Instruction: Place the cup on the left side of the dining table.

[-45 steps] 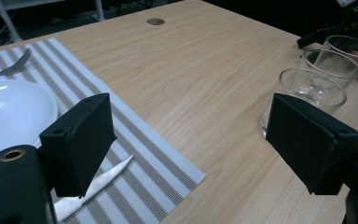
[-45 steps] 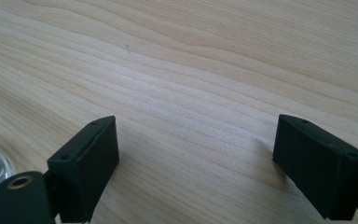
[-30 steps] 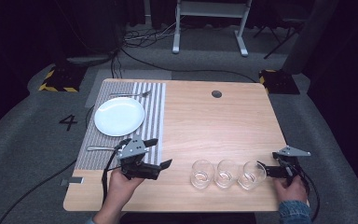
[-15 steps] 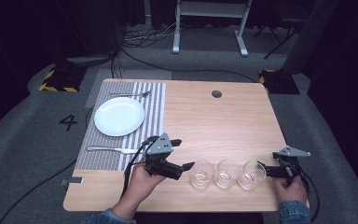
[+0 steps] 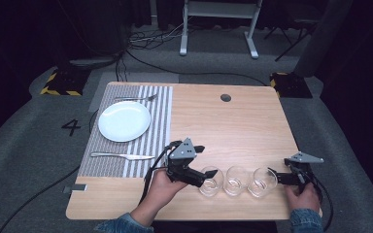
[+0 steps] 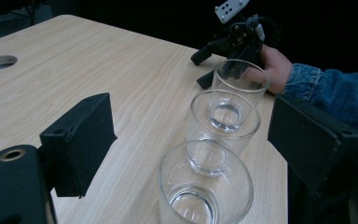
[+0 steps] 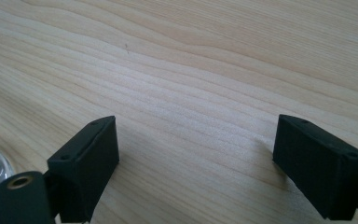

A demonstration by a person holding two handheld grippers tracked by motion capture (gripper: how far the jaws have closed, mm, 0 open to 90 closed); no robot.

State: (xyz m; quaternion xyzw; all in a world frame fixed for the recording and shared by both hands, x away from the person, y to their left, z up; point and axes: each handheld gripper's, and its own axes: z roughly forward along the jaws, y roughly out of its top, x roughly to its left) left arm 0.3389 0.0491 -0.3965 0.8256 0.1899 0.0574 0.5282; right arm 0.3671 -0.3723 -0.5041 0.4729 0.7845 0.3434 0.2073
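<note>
Three clear empty glasses stand in a row near the table's front edge: left glass [image 5: 210,181], middle glass [image 5: 236,180], right glass [image 5: 263,182]. My left gripper [image 5: 208,161] hovers at the left glass, jaws open. In the left gripper view [image 6: 191,114] that glass [image 6: 205,189] stands low between the jaws, with a gap on each side. The middle glass [image 6: 224,122] and right glass [image 6: 240,79] line up beyond it. My right gripper [image 5: 278,175] rests just right of the row, open over bare wood [image 7: 196,140].
A striped placemat [image 5: 161,131] at the table's left carries a white plate [image 5: 124,121], a fork [image 5: 136,98] behind it and a knife [image 5: 121,156] in front. A round cable hole [image 5: 226,97] sits at the back. Cables trail over the floor.
My left gripper has travelled right, from over the placemat's front corner to the left glass. The right gripper and the three glasses have stayed where they were.
</note>
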